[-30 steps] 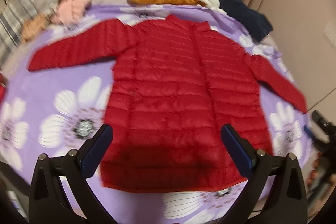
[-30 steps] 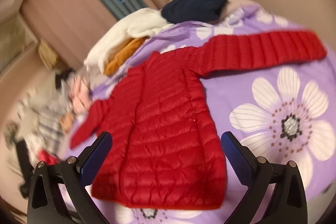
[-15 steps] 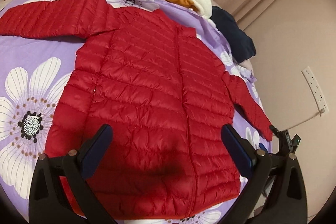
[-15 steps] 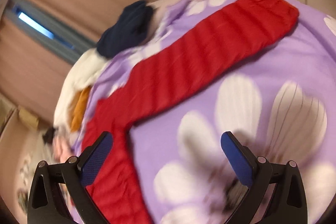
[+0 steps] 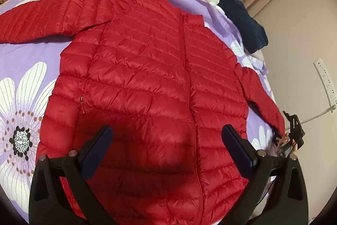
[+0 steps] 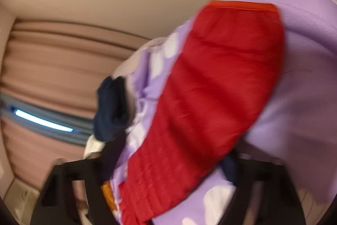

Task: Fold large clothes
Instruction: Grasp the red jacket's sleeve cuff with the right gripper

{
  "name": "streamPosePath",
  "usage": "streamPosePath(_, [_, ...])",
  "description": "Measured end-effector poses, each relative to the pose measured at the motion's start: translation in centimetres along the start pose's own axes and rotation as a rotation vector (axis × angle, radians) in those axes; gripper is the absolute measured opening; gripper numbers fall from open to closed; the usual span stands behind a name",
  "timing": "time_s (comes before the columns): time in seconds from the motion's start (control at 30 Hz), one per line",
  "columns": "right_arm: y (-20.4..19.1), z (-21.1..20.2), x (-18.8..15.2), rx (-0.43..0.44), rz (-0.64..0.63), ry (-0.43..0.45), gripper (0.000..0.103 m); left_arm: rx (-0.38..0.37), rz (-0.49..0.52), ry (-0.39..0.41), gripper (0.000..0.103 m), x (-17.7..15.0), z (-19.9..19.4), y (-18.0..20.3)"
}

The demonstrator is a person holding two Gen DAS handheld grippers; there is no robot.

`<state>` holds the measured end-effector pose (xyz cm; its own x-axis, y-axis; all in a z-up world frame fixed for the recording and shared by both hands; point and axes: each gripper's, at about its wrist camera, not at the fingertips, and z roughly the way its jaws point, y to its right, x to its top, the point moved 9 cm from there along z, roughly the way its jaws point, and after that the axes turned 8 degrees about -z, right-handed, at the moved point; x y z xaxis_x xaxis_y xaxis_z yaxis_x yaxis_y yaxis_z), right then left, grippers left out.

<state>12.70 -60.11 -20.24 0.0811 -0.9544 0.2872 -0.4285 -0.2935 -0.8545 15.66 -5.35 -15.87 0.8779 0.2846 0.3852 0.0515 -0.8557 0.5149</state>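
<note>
Purple floral bedspread [image 5: 25, 60] carries your red jacket [image 5: 147, 85]; left gripper [image 5: 166, 140] gapes above it; right gripper [image 6: 168, 163] closing around the blurred sleeve [image 6: 210, 98] at 3 o'clock.

No text, label, brand, number or sign can be read anywhere here.

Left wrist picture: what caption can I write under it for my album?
Open left gripper hovers over a red puffer jacket spread flat on a purple flowered bedspread.

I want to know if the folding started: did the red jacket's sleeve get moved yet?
No. The sleeve lies flat on the purple flowered bedspread as before; only the right tool came closer.
</note>
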Motion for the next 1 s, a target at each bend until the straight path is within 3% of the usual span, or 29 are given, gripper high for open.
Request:
streamPosePath(0.03, [0.3, 0.2, 0.0, -0.019, 0.004, -0.005, 0.032, 0.002, 0.000, -0.005, 0.103, 0.0, 0.2, -0.1])
streamPosePath(0.13, [-0.4, -0.2, 0.2, -0.063, -0.054, -0.003, 0.016, 0.019, -0.004, -0.020, 0.103, 0.2, 0.5, -0.5])
streamPosePath(0.3, [-8.2, -3.0, 0.0, -0.065, -0.396, 0.049, 0.012, 0.066, -0.017, -0.032, 0.103, 0.7, 0.5, -1.8])
streamPosePath(0.43, [-16.8, -4.5, -3.2, -0.015, -0.696, 0.053, 0.012, 0.067, -0.036, -0.006, 0.103, 1.4, -0.6, -2.5])
streamPosePath(0.57, [-25.1, -5.3, -9.5, 0.063, -0.966, 0.006, 0.012, 0.082, -0.025, 0.023, 0.103, 2.0, -1.7, -2.8])
streamPosePath(0.67, [-29.0, -5.2, -14.9, 0.134, -1.100, -0.042, 0.012, 0.086, -0.026, 0.041, 0.103, 2.4, -2.5, -3.3])
streamPosePath(0.73, [-31.1, -3.0, -17.7, 0.158, -1.173, -0.076, 0.012, 0.086, -0.037, 0.051, 0.103, 2.6, -3.1, -3.8])
streamPosePath(1.0, [-32.3, 3.1, -33.3, 0.160, -1.590, -0.211, 0.012, 0.105, -0.099, 0.082, 0.103, 3.4, -4.5, -7.1])
